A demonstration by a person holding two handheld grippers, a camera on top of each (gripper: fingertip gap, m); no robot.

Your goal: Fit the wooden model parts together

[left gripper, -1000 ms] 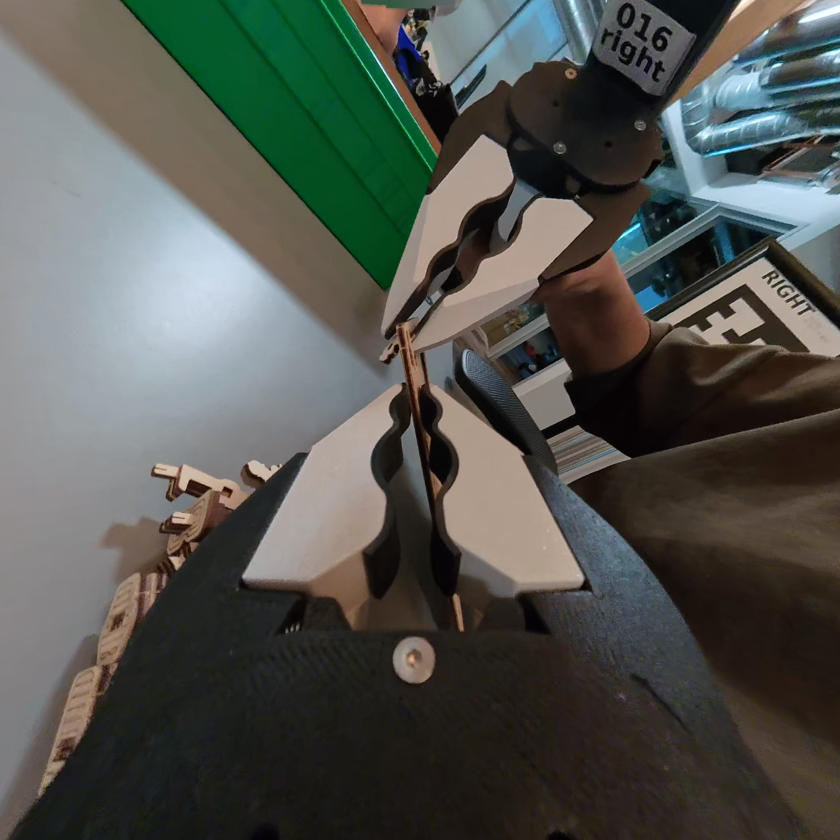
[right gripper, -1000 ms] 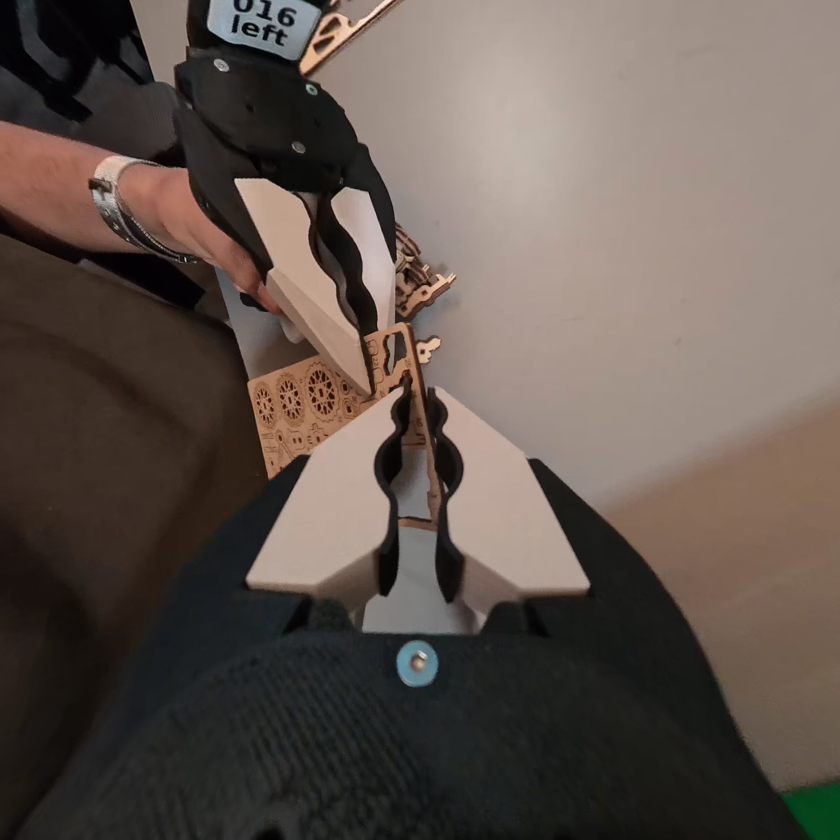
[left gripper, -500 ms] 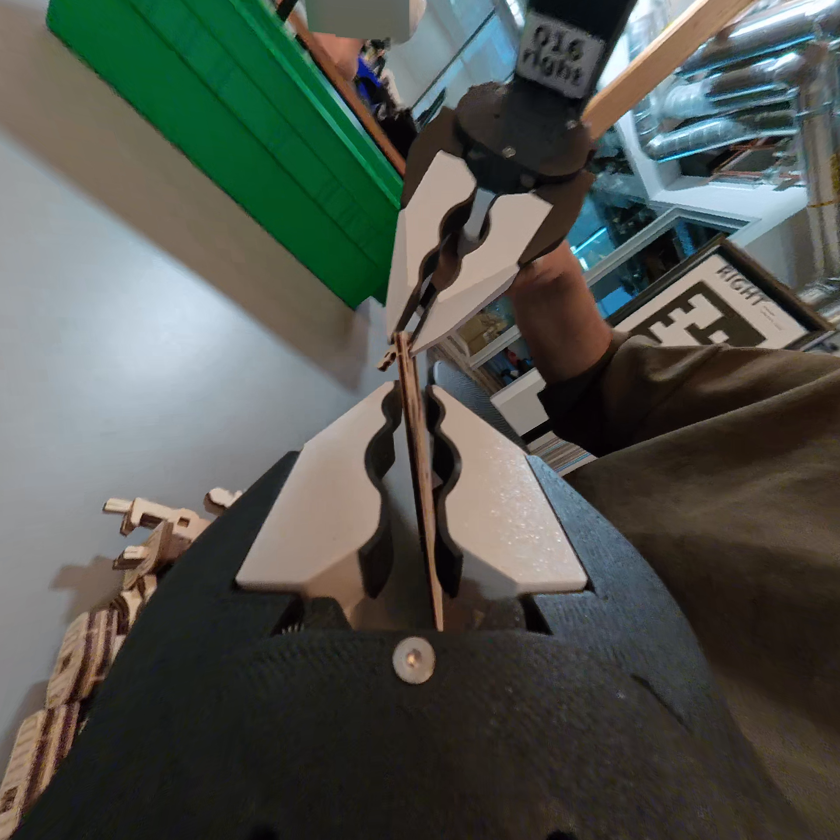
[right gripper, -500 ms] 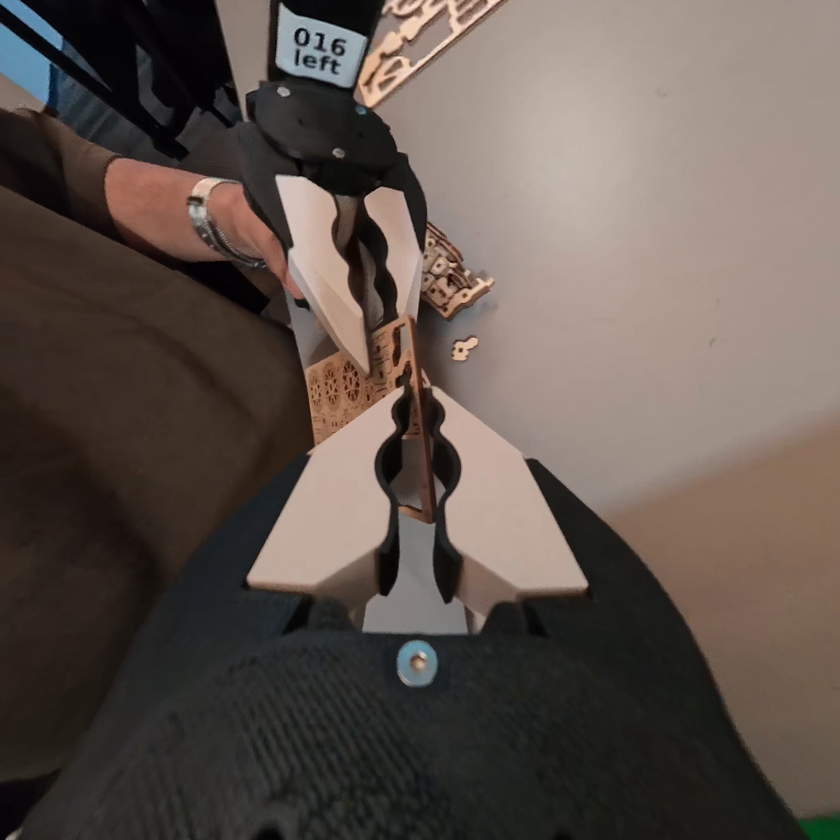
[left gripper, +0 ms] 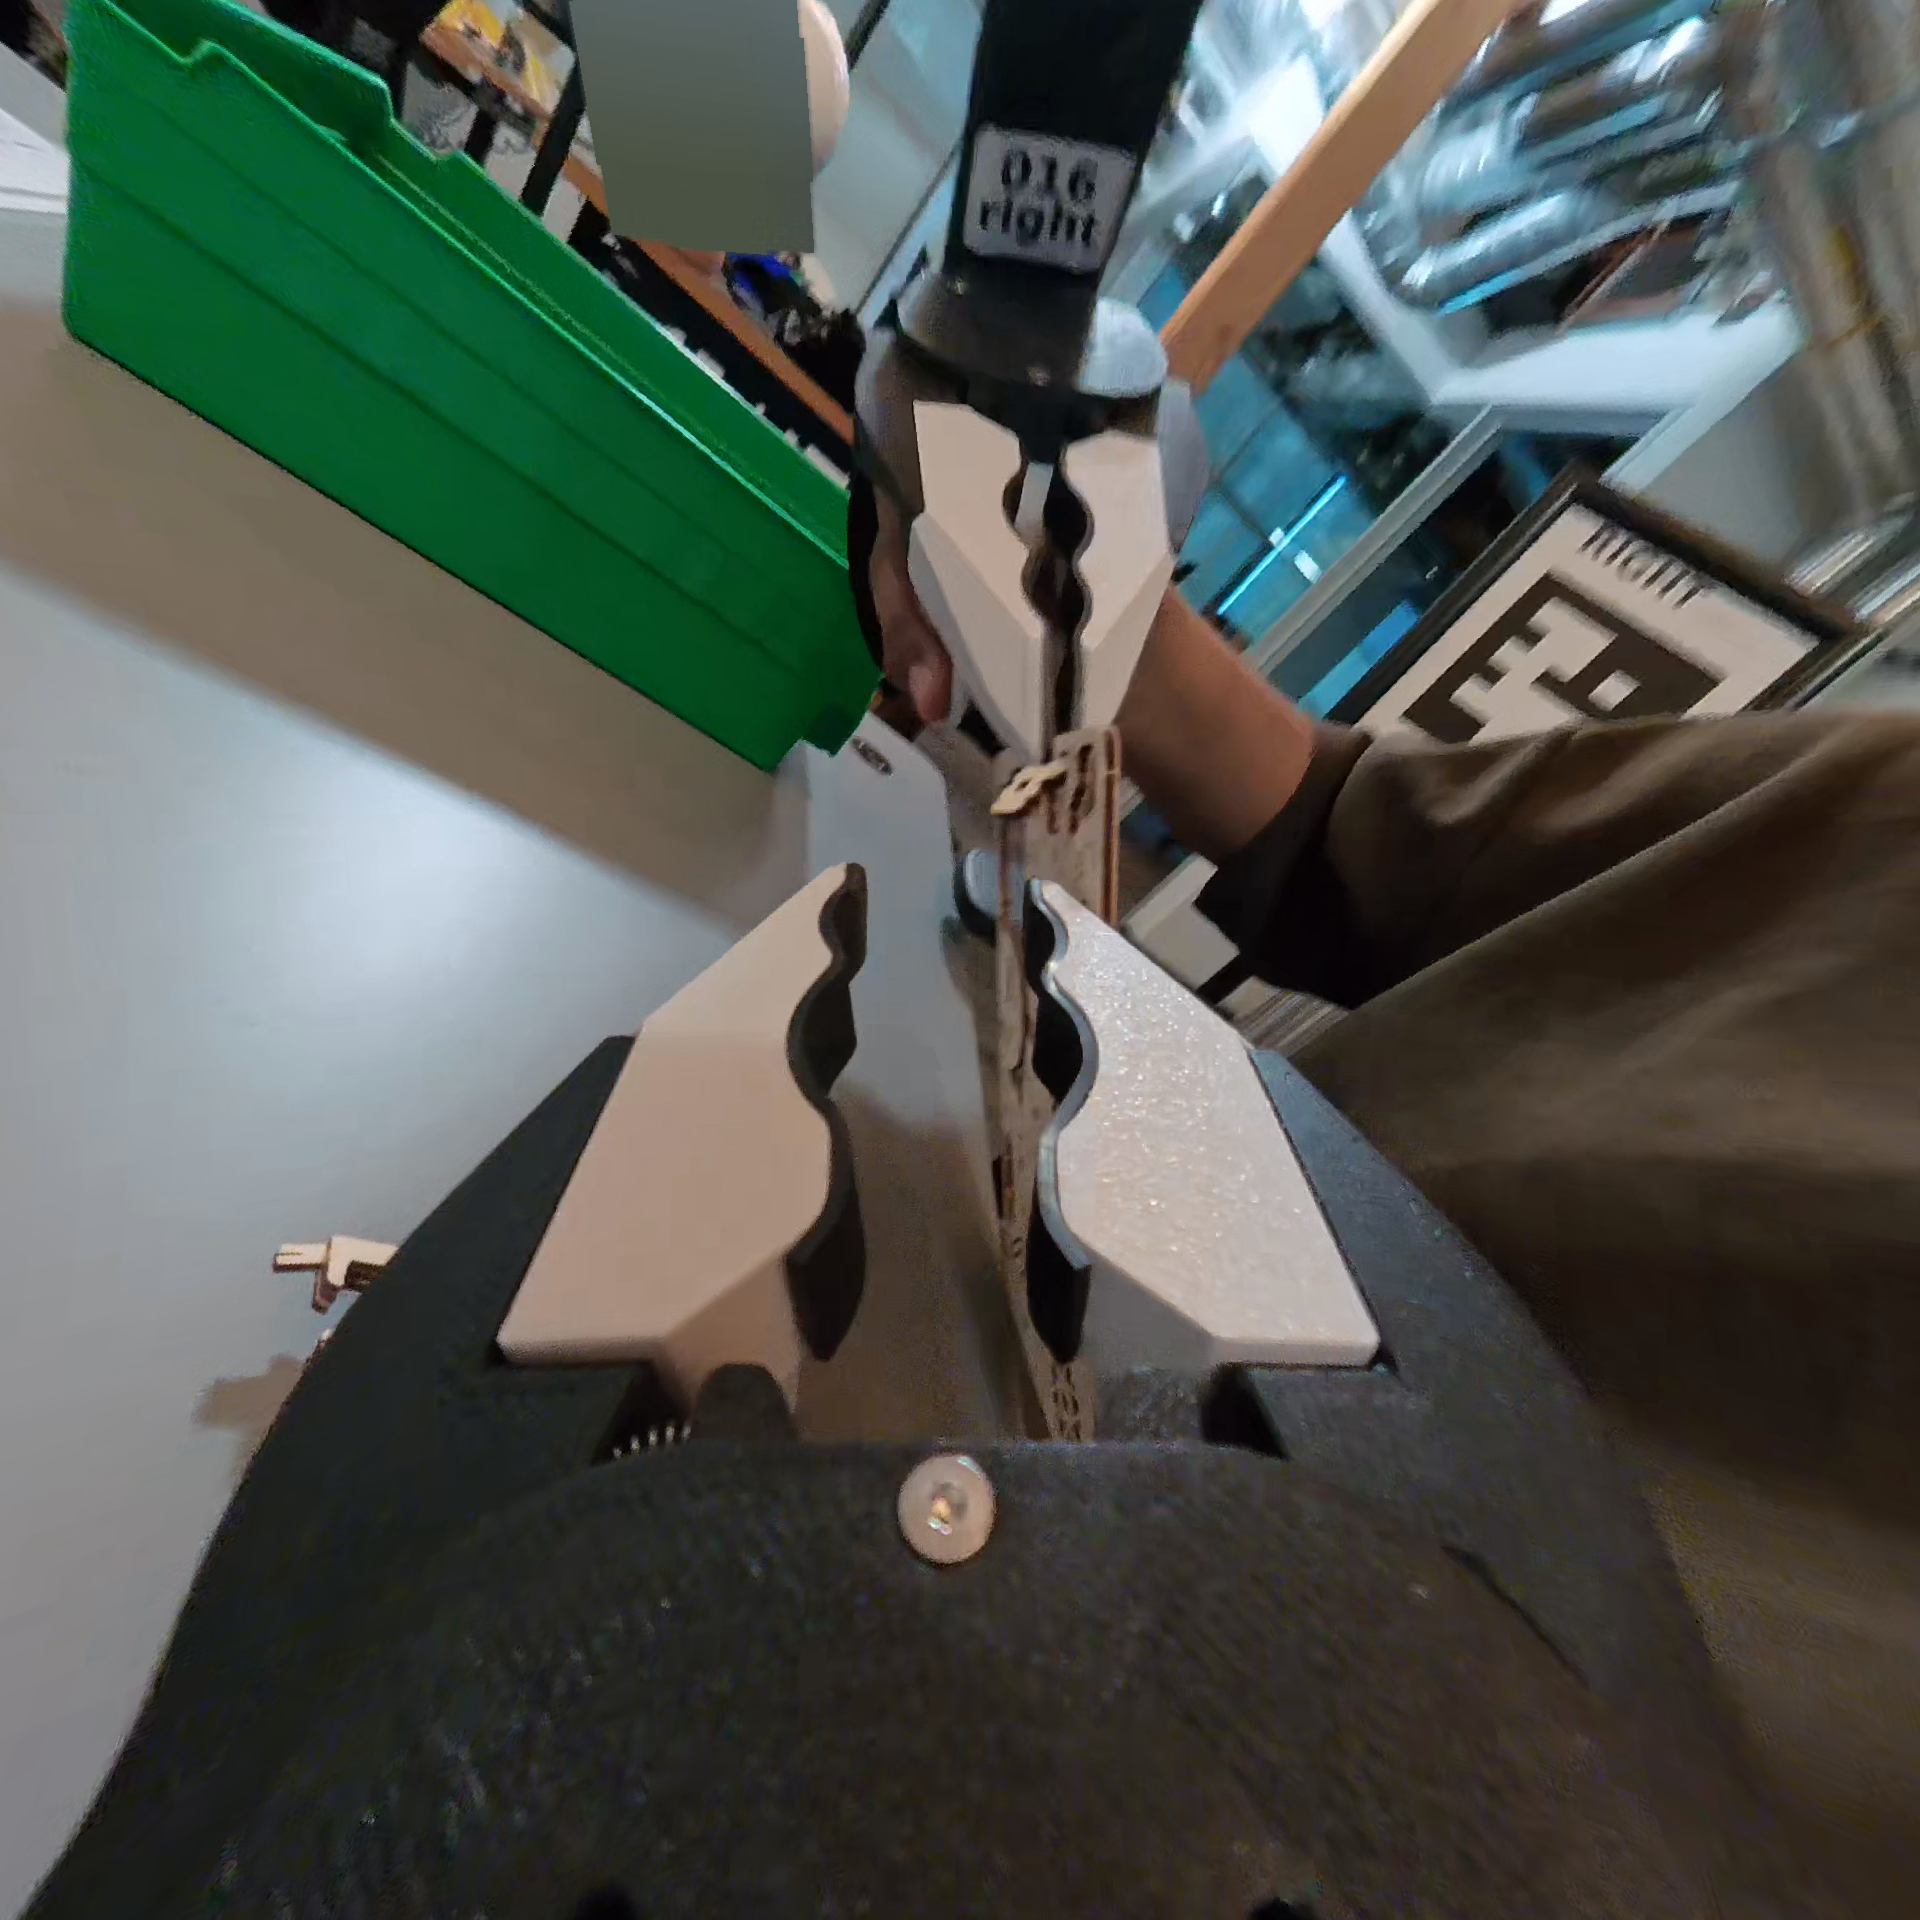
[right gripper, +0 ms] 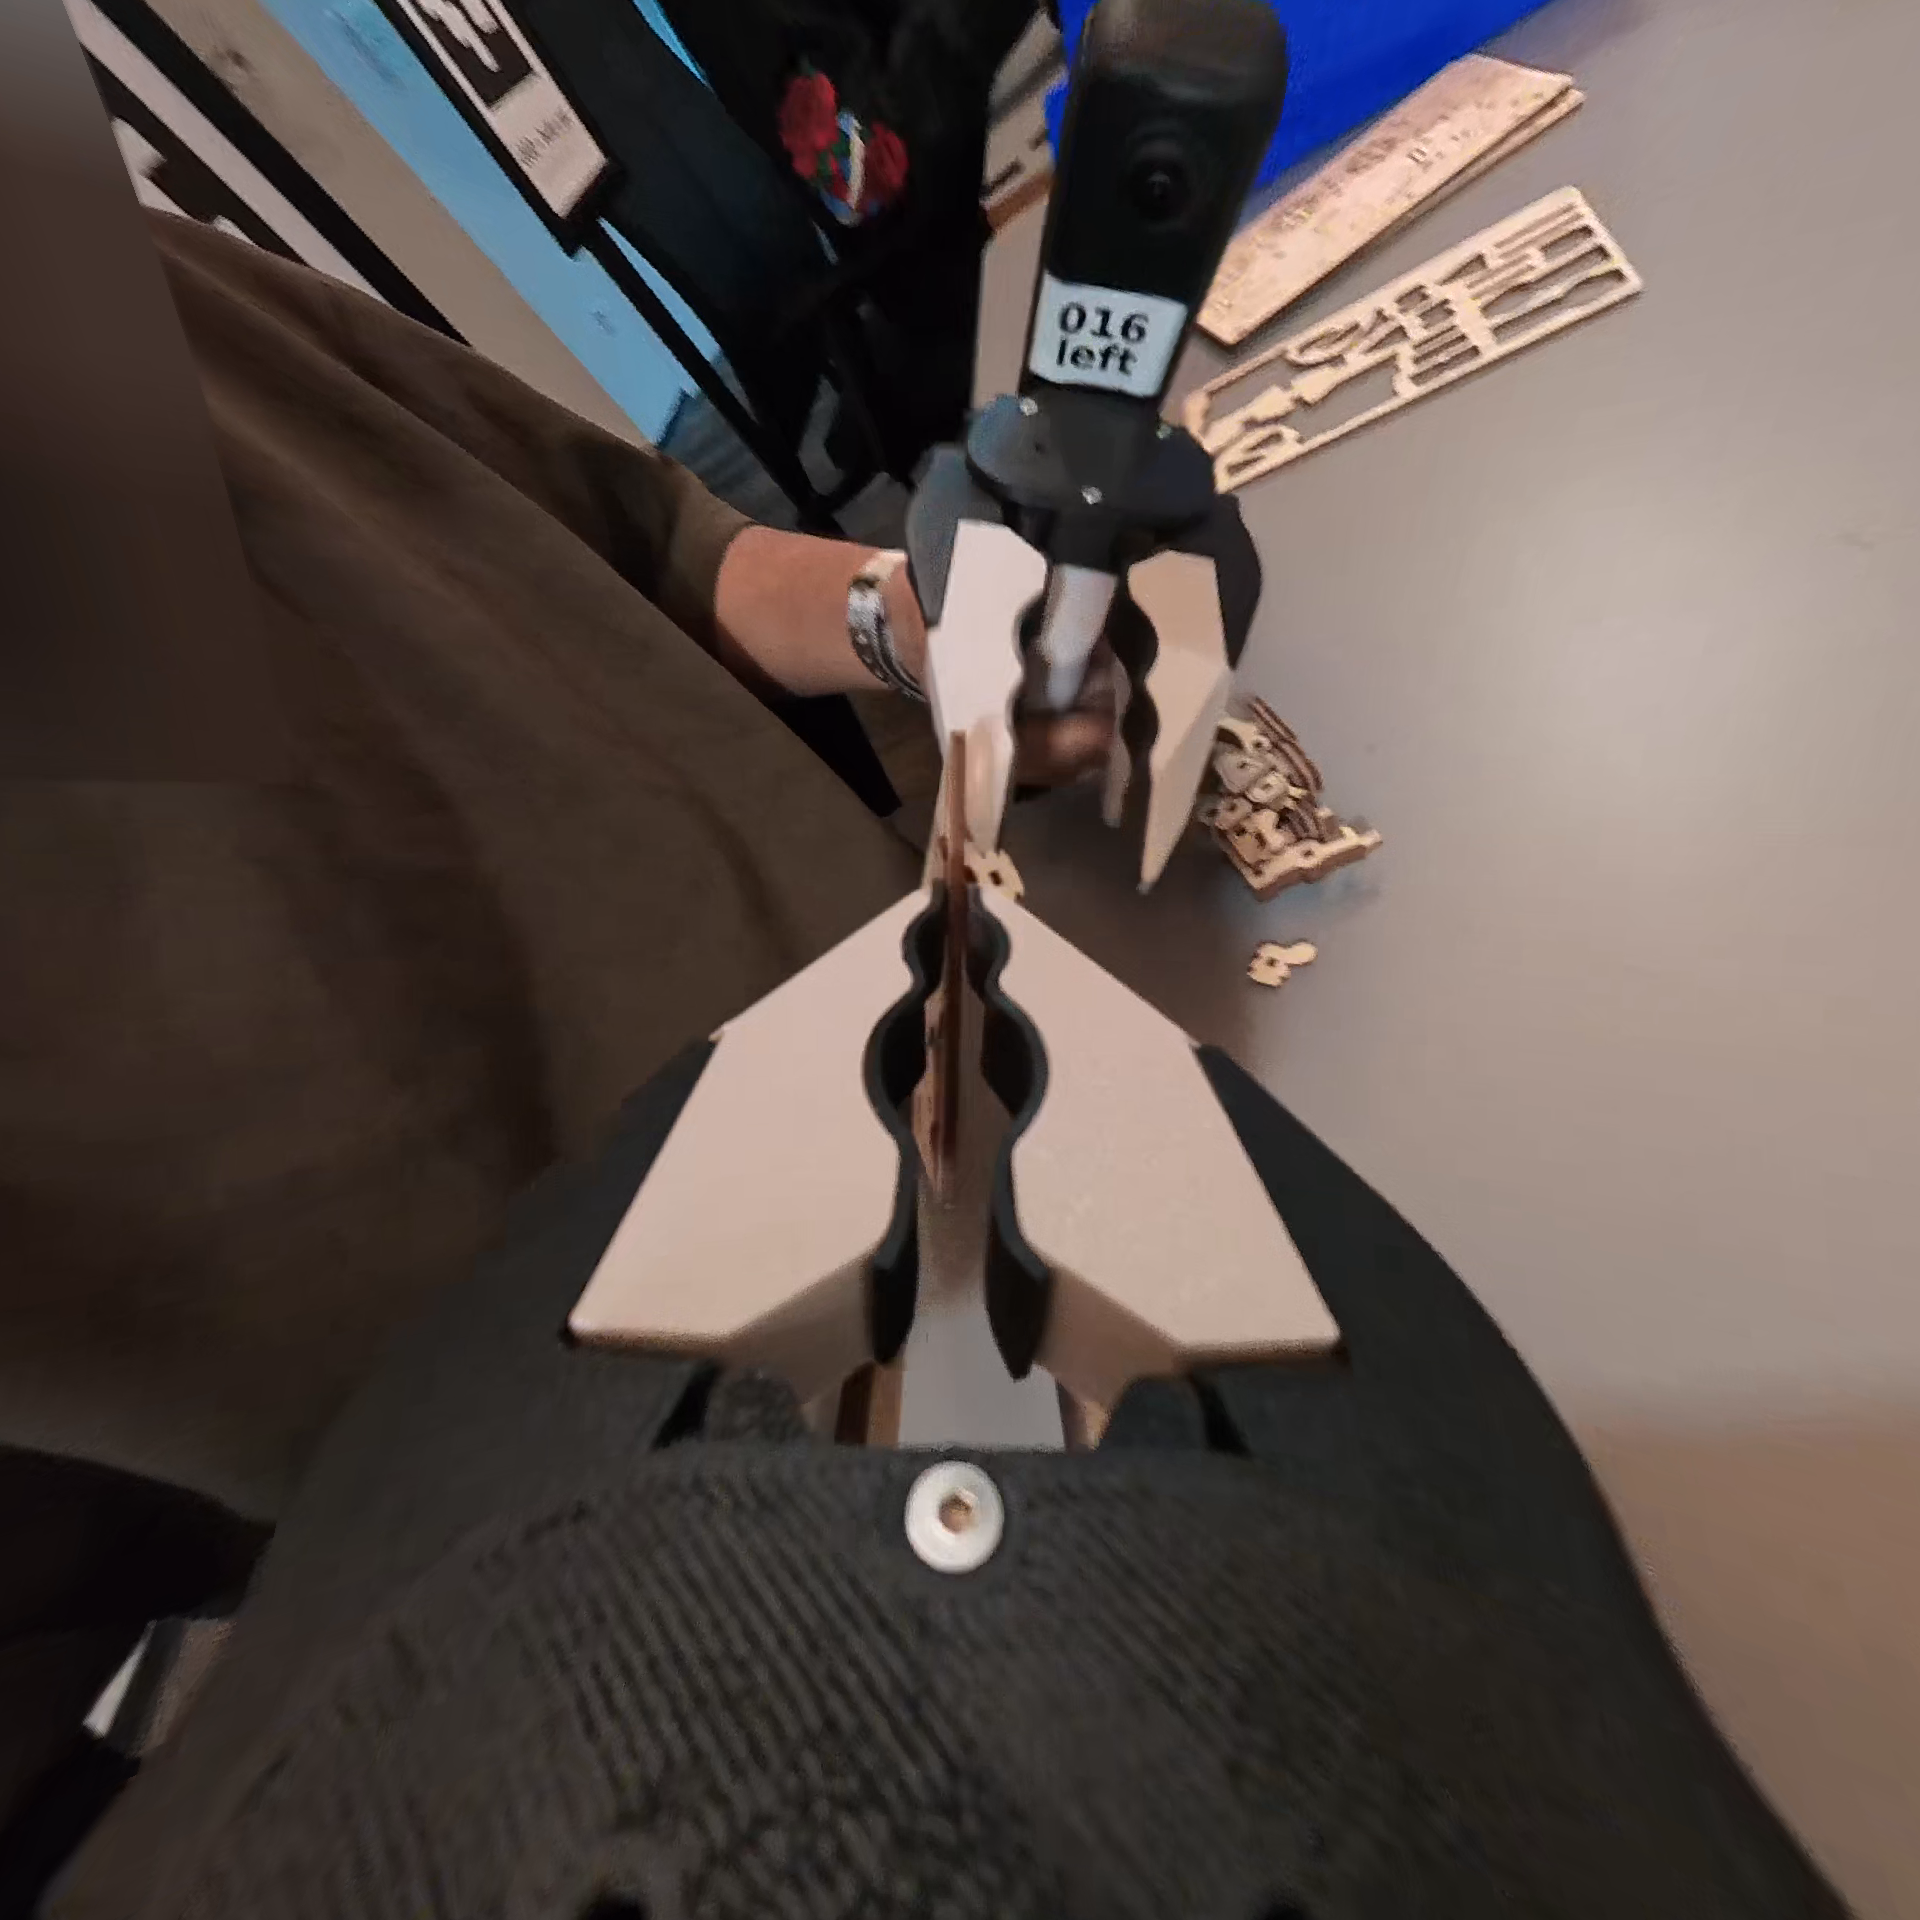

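A thin wooden parts sheet (left gripper: 1051, 883) stands edge-on between the two grippers, with a small wooden piece (left gripper: 1029, 787) stuck out near its top. My right gripper (right gripper: 956, 906) is shut on the sheet (right gripper: 948, 1039); in the left wrist view it (left gripper: 1062, 729) pinches the sheet's top end. My left gripper (left gripper: 942, 894) is open, and the sheet only rests against its right finger (left gripper: 1174, 1143). In the right wrist view the left gripper (right gripper: 1070, 844) shows open beyond the sheet, above the table.
A pile of wooden model parts (right gripper: 1280, 810) and one loose piece (right gripper: 1280, 961) lie on the grey table (right gripper: 1610, 727). Flat wooden sheets (right gripper: 1423, 322) lie farther back. A green bin (left gripper: 416, 416) stands at the table's far side. A person's brown sleeve (left gripper: 1558, 1039) is close by. Only a small space, under 4 cm, lies between the two pairs of fingers. About 9 cm separates my left fingertips from the loose piece (right gripper: 1280, 961).
My left gripper has opened and let go of the wooden sheet. The right gripper still holds it, and the two grippers have drawn farther apart.
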